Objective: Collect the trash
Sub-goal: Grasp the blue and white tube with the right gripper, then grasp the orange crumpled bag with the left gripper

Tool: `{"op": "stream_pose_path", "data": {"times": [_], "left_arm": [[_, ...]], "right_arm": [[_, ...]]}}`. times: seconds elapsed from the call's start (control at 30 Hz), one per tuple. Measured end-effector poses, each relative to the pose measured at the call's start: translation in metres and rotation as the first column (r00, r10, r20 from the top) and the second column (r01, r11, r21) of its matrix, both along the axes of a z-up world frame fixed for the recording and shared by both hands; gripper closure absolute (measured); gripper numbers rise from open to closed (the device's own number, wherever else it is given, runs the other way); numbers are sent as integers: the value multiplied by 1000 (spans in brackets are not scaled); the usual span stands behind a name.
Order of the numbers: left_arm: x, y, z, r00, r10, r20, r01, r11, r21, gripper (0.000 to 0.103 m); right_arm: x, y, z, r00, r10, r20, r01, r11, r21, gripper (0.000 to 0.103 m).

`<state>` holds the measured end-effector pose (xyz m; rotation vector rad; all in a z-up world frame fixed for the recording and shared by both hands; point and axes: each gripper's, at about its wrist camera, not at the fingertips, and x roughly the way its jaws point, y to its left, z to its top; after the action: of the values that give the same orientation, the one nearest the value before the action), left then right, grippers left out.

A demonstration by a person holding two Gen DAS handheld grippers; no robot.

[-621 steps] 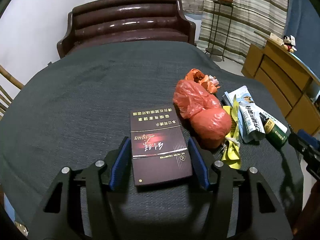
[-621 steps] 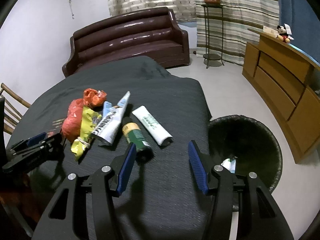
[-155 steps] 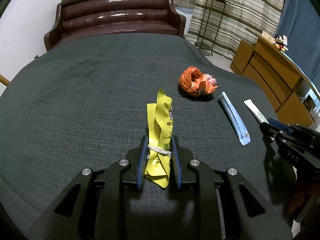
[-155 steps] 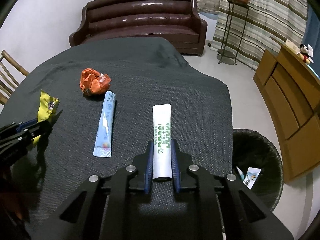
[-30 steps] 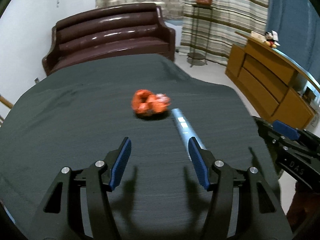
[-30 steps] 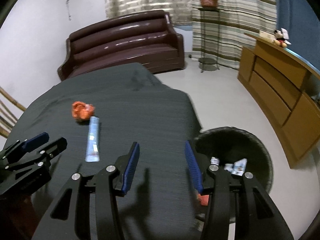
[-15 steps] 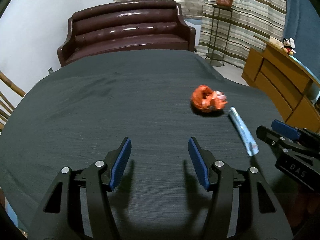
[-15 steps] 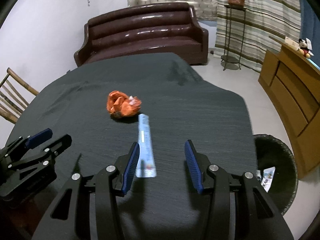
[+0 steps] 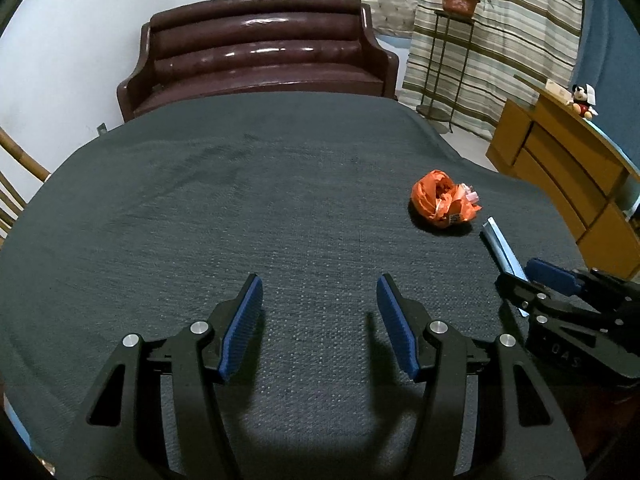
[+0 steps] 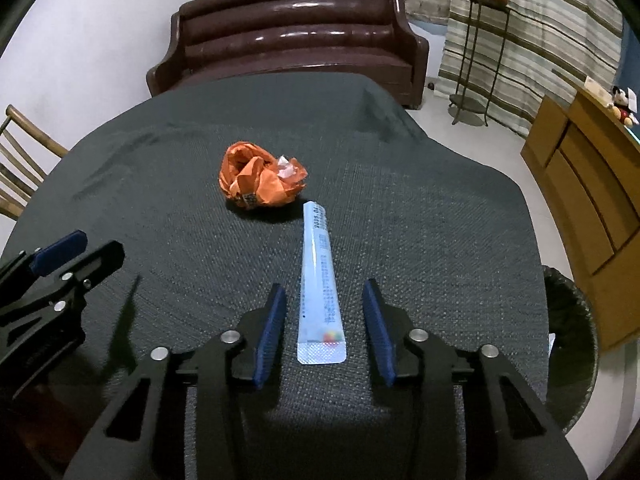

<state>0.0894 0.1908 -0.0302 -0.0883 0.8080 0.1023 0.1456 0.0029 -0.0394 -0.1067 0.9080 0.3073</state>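
A light blue tube (image 10: pixel 321 284) lies flat on the dark table cloth (image 10: pixel 420 220); its flat end sits between the open fingers of my right gripper (image 10: pixel 324 328), which do not touch it. A crumpled orange wrapper (image 10: pixel 260 182) lies just beyond the tube's far end. My left gripper (image 9: pixel 320 324) is open and empty over bare cloth. The wrapper (image 9: pixel 442 202) lies ahead to its right, and the tube (image 9: pixel 502 252) runs under the right gripper (image 9: pixel 560 296). The left gripper (image 10: pixel 60 264) shows at the left of the right wrist view.
A black bin (image 10: pixel 570 344) stands on the floor beyond the table's right edge. A brown sofa (image 9: pixel 260 52) stands behind the table, a wooden cabinet (image 9: pixel 568 168) at the right, a plant stand (image 10: pixel 476 52) by the curtains, and a wooden chair (image 10: pixel 20 160) at the left.
My right gripper has moved forward so its open fingers now sit on either side of the blue tube's near end. The left gripper has shifted slightly left and stays open.
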Motion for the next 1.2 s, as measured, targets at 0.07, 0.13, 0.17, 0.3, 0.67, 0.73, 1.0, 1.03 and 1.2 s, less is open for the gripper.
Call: {"op": "stream_pose_path", "data": {"times": [0.07,0.13,0.17,0.3,0.67,0.73,1.0,1.03,1.2], "left_arm": [[2,0,0,1000,-5,-3,5,1000,-6,45],[4,0,0,1000,-9,-3,9,1000,-10,45],[6,1,1,1000,-11,-2,11,1000,-11,45],[12,0,3,1000,-23,-1,23,1000,-17,45],[32,-20,4,998,-70,2,70,997,-34,44],[36,-28,5,997,-80,2,80,996,-31,44],[56,-54,7,992,-123,4,123,992,-32,44],[58,-57,7,992,-127,4,127,991,-30,44],[71,-72,5,989,-148,3,148,989,-25,44]], "right_arm": [[-1,1,1,1000,10,-1,-10,1000,5,81],[-1,2,1,1000,16,-4,-16,1000,10,82],[0,2,1,1000,17,-2,-17,1000,9,82],[-2,-1,2,1000,10,1,-10,1000,22,83],[13,-17,9,999,-33,37,32,999,35,83],[19,-21,10,998,-43,38,42,998,37,83],[36,-37,10,997,-73,39,71,996,48,83],[38,-39,10,997,-74,39,72,996,49,83],[45,-45,9,996,-76,37,73,996,58,83]]}}
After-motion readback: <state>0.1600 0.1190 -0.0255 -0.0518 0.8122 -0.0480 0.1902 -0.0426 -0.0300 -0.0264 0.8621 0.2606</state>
